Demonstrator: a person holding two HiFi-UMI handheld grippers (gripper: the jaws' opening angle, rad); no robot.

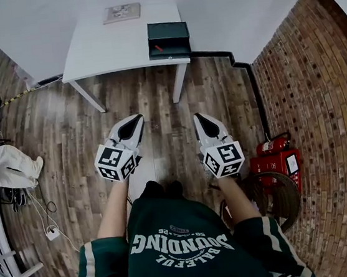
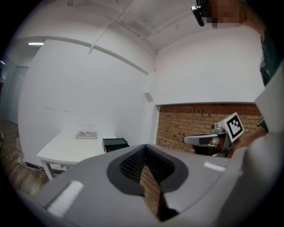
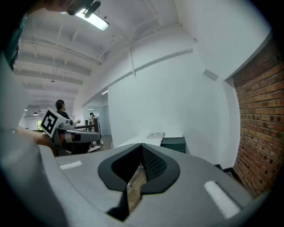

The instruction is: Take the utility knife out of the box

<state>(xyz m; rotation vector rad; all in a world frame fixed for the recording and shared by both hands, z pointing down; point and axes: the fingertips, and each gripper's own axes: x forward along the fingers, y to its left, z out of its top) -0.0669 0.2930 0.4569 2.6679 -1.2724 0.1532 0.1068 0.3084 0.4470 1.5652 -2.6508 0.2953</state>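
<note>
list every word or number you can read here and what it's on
"SOUNDING", upside down, on the green shirt
"BALEFUL", probably, beside it on the shirt
Booklet on the table: too small to read
Red cabinet by the brick wall: label blurred
Marker cubes: patterns only, no words

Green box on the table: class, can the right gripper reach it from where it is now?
Probably not: the right gripper hangs over the floor, well short of the table carrying the box.

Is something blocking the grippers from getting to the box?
Nothing visible does. Only wooden floor lies between the left gripper, the right gripper and the white table bearing the box.
</note>
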